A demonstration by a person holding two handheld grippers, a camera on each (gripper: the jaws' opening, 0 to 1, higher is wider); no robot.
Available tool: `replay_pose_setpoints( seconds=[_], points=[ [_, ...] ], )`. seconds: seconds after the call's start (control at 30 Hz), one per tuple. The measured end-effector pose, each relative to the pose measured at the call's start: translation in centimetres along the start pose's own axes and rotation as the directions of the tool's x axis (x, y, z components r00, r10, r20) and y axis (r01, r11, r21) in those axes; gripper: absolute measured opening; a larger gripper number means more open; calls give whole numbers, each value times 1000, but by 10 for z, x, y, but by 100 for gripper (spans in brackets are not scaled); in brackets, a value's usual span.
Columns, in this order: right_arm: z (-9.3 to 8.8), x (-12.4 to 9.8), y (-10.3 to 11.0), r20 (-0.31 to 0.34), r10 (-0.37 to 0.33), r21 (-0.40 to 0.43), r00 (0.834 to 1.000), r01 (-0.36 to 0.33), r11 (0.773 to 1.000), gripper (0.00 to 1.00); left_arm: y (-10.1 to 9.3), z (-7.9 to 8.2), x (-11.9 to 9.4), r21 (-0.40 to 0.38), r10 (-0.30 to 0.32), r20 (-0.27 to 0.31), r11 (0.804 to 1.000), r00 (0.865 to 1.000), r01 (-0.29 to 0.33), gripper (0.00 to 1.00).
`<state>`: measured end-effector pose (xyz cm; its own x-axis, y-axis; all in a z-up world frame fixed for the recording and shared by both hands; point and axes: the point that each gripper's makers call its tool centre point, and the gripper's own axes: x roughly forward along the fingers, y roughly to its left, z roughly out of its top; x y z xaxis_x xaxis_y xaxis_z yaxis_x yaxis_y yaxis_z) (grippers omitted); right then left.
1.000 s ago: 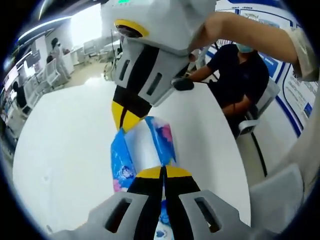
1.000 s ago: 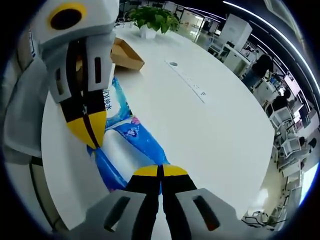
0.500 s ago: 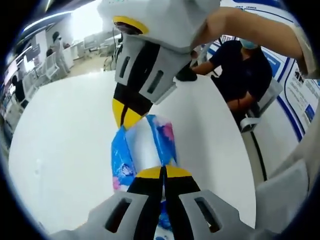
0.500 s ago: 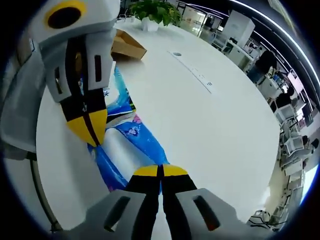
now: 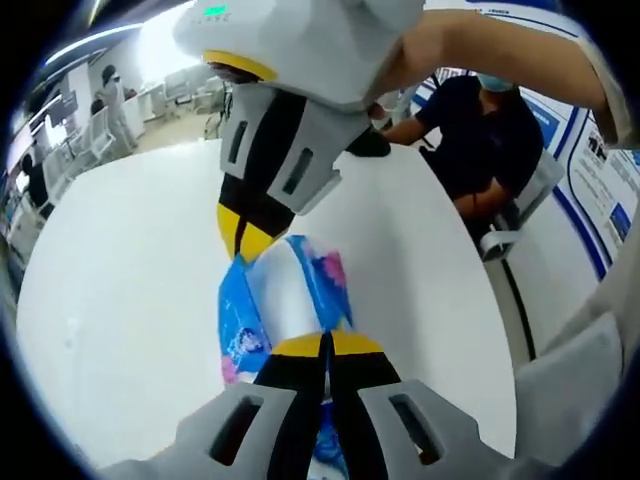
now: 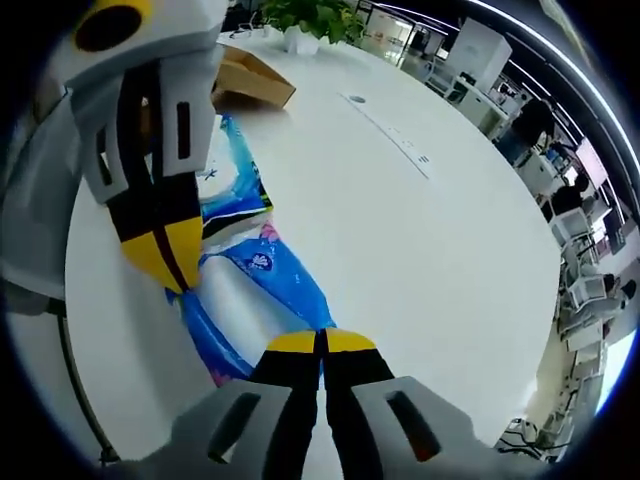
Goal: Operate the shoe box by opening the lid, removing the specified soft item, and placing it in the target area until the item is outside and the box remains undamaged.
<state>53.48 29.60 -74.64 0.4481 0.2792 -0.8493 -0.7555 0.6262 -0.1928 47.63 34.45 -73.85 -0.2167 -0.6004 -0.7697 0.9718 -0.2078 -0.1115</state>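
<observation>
A soft blue, white and pink packet (image 5: 285, 300) (image 6: 255, 280) hangs stretched over the white table between both grippers. My left gripper (image 5: 326, 343) is shut on one end of it, and the right gripper (image 5: 243, 243) comes in from above, pinching the far end. In the right gripper view, my right gripper (image 6: 322, 340) is shut on the packet's near end, and the left gripper (image 6: 168, 262) grips the other end at the left. The brown cardboard shoe box (image 6: 245, 80) stands at the table's far side.
The wide white table (image 6: 420, 260) spreads around the packet. A potted green plant (image 6: 305, 20) stands behind the box. A seated person in dark clothes (image 5: 480, 130) is at the table's far edge. Office desks and people are in the background.
Both grippers keep their hold on the packet. The left gripper has drifted slightly up and left in the right gripper view, and the packet's printed side shows more.
</observation>
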Motion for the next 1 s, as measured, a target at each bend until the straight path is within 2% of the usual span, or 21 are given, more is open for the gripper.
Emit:
replay_pose_setpoints(
  seconds=[0.2, 0.43, 0.6, 0.77, 0.9, 1.0],
  points=[
    [-1, -1, 1, 2, -7, 4, 1000, 7, 1000, 0, 1, -1, -1, 13, 10, 4, 1000, 1000, -11, 0],
    [-2, -4, 4, -9, -10, 1, 1000, 10, 1000, 0, -1, 0, -4, 74, 40, 10, 996, 999, -40, 0],
    [0, -10, 2, -7, -26, 4, 1000, 26, 1000, 4, -1, 1, -9, 94, 53, 20, 994, 998, -55, 5],
    [4, -18, 3, 4, -37, 13, 999, 37, 999, 6, 1, 4, -19, 84, 70, 43, 994, 997, -73, 8],
    [7, -26, 8, 8, -44, 41, 999, 44, 998, 7, -2, 11, -29, 44, 65, 96, 997, 993, -69, 15],
    [9, -33, 14, 14, -44, 72, 999, 42, 997, 9, -4, 11, -37, 26, 79, 114, 996, 990, -83, 18]
  ],
)
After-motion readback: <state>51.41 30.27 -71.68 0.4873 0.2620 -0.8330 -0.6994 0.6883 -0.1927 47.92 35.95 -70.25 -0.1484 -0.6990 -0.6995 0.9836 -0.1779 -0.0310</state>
